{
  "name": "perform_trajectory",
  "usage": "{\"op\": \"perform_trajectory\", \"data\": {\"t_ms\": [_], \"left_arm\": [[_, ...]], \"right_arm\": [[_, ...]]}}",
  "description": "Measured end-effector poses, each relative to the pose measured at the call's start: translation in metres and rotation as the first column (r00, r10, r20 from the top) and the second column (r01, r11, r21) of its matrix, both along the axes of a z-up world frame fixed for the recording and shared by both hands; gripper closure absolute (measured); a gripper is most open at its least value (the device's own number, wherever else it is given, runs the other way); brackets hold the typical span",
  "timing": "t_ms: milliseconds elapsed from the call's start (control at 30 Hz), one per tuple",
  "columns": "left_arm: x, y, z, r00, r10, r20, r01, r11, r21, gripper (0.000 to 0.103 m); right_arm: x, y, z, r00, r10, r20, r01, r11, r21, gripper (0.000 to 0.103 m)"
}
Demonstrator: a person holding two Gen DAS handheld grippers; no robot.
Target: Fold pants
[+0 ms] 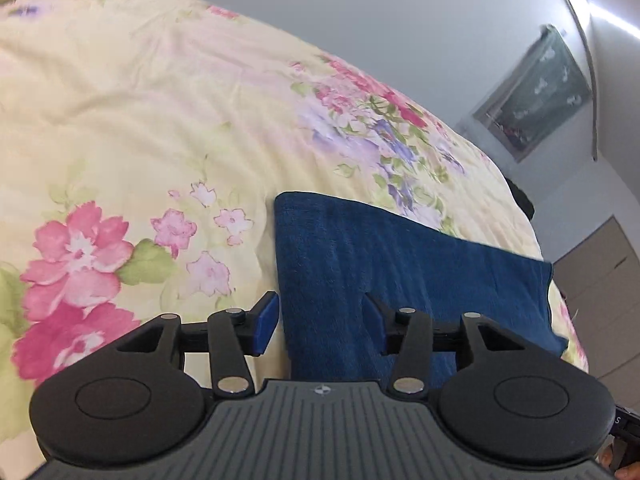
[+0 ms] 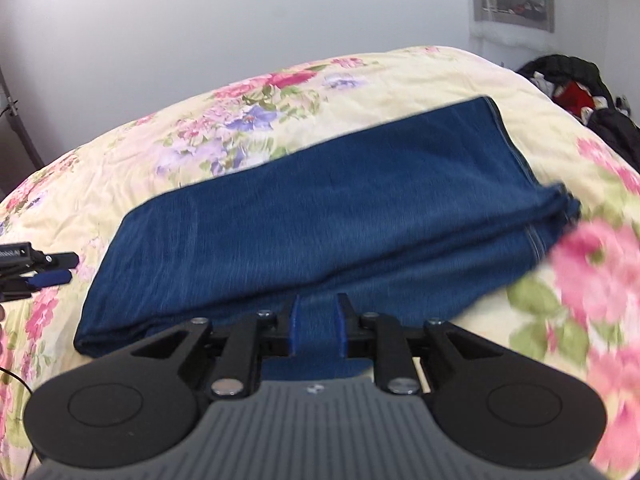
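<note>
- Covering most of both views, a cream bedspread [image 1: 140, 128] with pink and purple flowers is lying under a plain pale wall [image 2: 240, 12].
- Blue pants [image 2: 312, 224], folded into a long flat band, are lying on the bedspread; in the right wrist view they are running from the lower left to the upper right of the frame.
- In the left wrist view, the left gripper [image 1: 320, 320] is standing about half open at the bottom centre, above the near edge of the pants; its blue pads are not pressing on the cloth.
- In the right wrist view, the right gripper [image 2: 318, 324] is showing only a narrow gap, just over the lower edge of the pants; I cannot tell if cloth is being pinched.
- A dark pile of clothes [image 2: 580, 92] is sitting at the upper right.
</note>
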State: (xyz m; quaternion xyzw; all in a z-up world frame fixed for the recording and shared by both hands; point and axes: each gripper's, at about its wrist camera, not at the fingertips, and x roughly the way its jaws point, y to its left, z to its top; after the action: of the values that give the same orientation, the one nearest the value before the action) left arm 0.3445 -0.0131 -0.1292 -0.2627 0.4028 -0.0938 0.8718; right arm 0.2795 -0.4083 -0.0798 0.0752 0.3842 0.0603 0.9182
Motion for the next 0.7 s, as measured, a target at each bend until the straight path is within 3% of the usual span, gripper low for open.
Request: {"op": "perform_trajectory", "data": {"t_ms": [333, 500, 700], "left_arm": [[0.058, 0.012, -0.045, 1.0, -0.012, -0.029, 0.008, 0.991, -0.13, 0.05], [0.076, 0.018, -0.055, 1.0, -0.014, -0.005, 0.013, 0.984, -0.179, 0.061], [0.077, 0.025, -0.061, 1.0, -0.012, 0.012, 0.014, 0.978, -0.21, 0.078]], "right_arm": [[0.122, 0.026, -0.013, 0.993, 0.117, 0.027, -0.115, 0.991, -0.074, 0.103], [0.18, 0.041, -0.029, 0.989, 0.144, 0.021, -0.141, 0.985, -0.096, 0.103], [0.224, 0.047, -0.05, 0.992, 0.129, -0.012, -0.129, 0.986, -0.103, 0.103]]}}
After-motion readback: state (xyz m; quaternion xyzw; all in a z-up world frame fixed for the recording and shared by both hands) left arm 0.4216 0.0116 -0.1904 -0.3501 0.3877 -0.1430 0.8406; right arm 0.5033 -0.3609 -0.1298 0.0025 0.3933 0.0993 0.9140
